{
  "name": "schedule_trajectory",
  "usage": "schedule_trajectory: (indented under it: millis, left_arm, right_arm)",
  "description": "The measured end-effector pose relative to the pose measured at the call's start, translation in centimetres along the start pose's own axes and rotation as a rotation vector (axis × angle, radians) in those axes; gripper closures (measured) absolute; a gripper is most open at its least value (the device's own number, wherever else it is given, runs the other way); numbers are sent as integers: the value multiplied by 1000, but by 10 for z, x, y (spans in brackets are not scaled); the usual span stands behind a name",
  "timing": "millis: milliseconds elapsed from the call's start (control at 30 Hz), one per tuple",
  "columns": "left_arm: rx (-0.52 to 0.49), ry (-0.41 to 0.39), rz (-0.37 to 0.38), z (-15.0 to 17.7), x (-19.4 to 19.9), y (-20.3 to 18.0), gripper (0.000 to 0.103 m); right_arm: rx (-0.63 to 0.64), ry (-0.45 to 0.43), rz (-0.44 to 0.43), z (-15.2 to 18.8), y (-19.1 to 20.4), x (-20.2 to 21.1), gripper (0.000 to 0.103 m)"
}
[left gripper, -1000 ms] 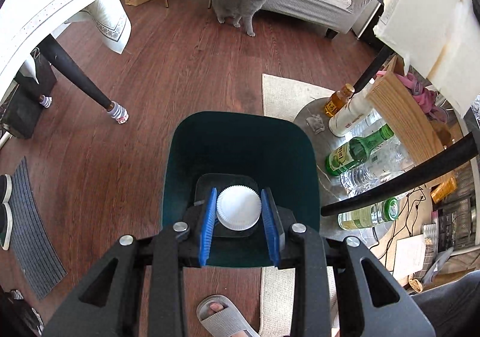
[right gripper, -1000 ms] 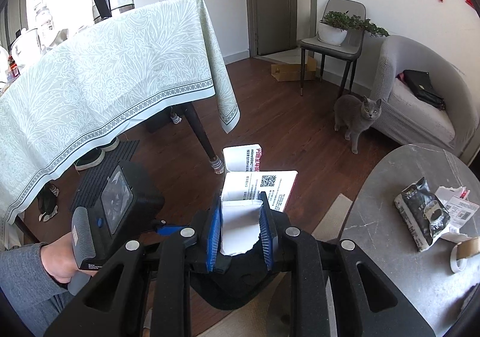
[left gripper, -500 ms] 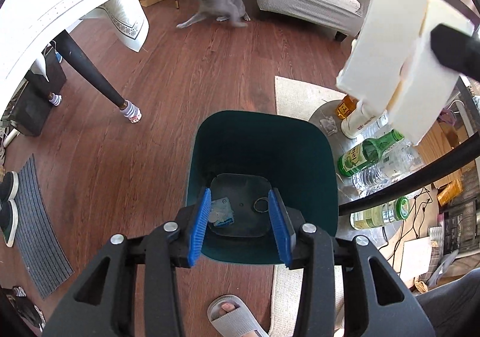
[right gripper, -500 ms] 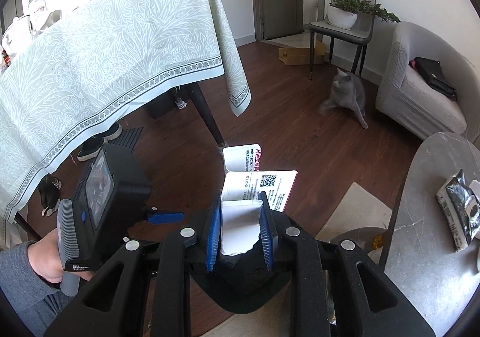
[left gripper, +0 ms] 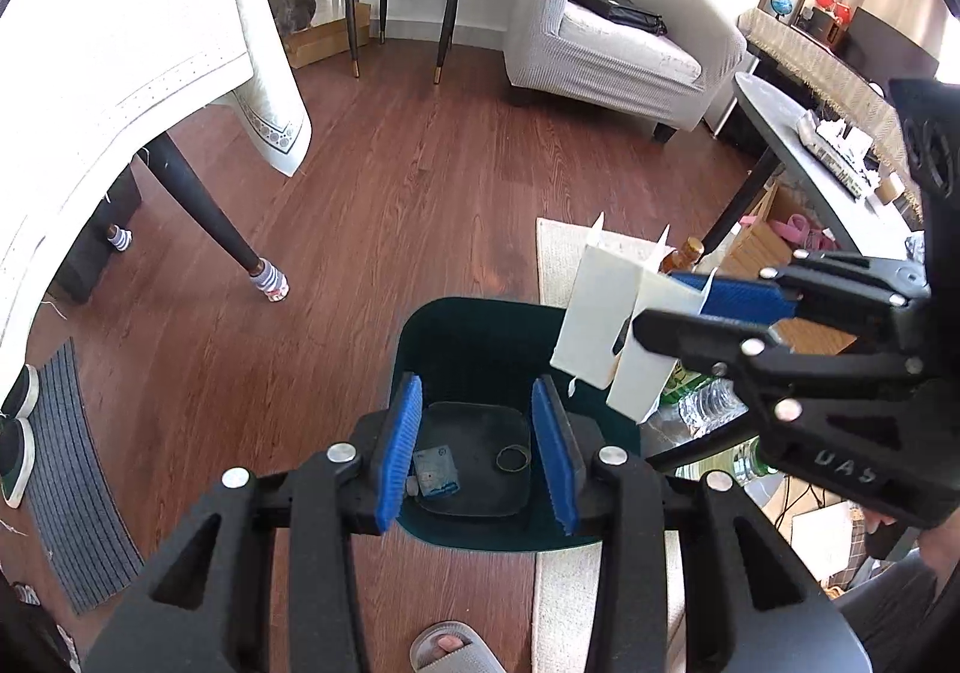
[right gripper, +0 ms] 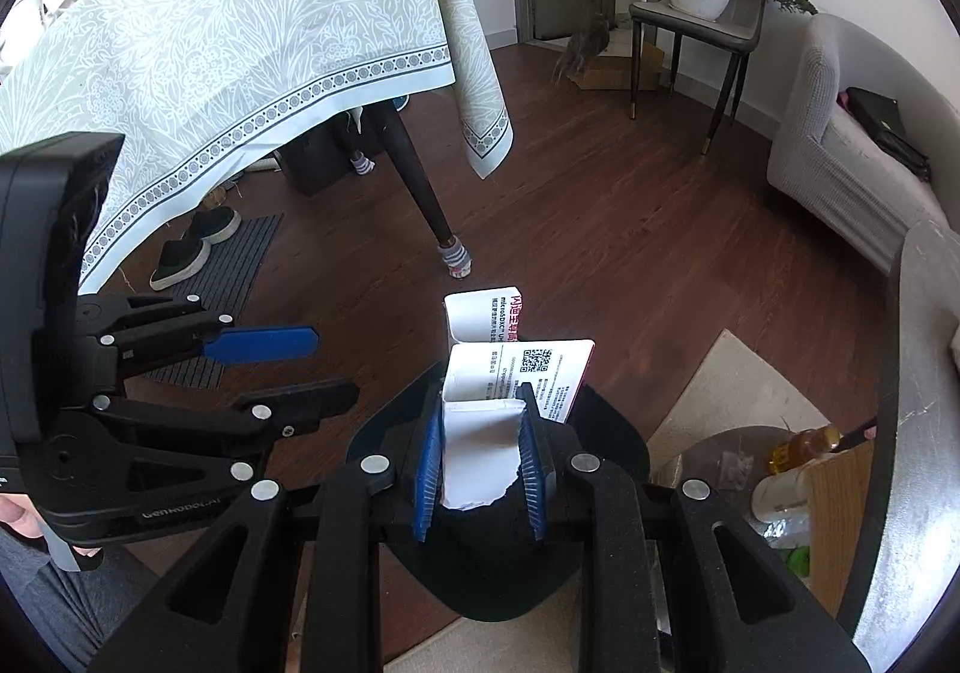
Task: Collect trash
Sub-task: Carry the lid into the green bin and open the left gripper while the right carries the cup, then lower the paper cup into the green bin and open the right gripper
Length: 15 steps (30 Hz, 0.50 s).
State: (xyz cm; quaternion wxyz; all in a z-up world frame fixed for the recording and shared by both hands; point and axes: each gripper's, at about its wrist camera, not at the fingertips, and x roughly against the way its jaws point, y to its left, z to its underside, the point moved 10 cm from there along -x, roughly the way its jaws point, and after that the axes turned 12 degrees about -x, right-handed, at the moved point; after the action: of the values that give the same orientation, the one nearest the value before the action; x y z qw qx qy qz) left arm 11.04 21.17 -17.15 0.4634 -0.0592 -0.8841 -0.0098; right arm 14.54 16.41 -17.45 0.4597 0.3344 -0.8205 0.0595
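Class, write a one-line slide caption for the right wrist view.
Right gripper clamps a torn white carton above the dark bin; left gripper alongside, empty.

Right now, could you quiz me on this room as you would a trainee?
1. True or false: the left gripper grips a white cup.
2. What does the right gripper hold? A) a bottle B) a torn white carton C) a slipper
3. Fill in: the carton hangs over the dark green ____.

Key:
1. False. Its fingers stand apart with nothing between them; only a small packet and a rubber band lie in the bin below.
2. B.
3. Bin.
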Motion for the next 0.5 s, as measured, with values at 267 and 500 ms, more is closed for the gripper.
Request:
schedule_trajectory:
  millis: [267,500]
  left_arm:
    - [18,-94,1,-29,29,-7,70]
    - [13,-139,16,-49,47,-16,77]
  right_arm:
    - [-10,57,0,20,-7,-25,79]
    - [-17,128,17,48,-15,-53,79]
